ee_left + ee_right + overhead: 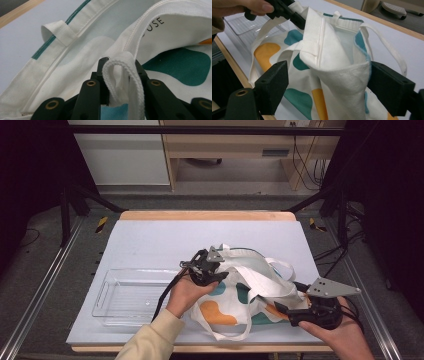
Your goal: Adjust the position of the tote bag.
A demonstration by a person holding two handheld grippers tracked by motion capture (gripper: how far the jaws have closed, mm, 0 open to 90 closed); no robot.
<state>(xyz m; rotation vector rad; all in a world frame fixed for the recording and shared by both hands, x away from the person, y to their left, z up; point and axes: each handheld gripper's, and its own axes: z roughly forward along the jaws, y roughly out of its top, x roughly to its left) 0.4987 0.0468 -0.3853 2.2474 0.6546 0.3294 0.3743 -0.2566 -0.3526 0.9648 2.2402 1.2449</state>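
I observe the tote bag (250, 290), white cloth with teal and orange blobs, lying crumpled right of centre in the lower half of the high view, on the pale table cover (150, 240). One white strap (120, 75) of the bag is folded into a loop at the centre of the left gripper view, and the left gripper (119, 65) has its jaws clamped on that loop. In the high view this gripper (202, 267) sits at the bag's left edge, near mid-frame, held from below by my left hand (187, 292).

The right gripper (327, 85) has its jaws spread wide; a fold of the bag's rim (337, 65) hangs between them, and neither pad presses on it. In the high view it (287, 312) lies at the lower right, at the bag's right edge.

A clear plastic tray (125, 295) stands at the lower left, just beside the bag.
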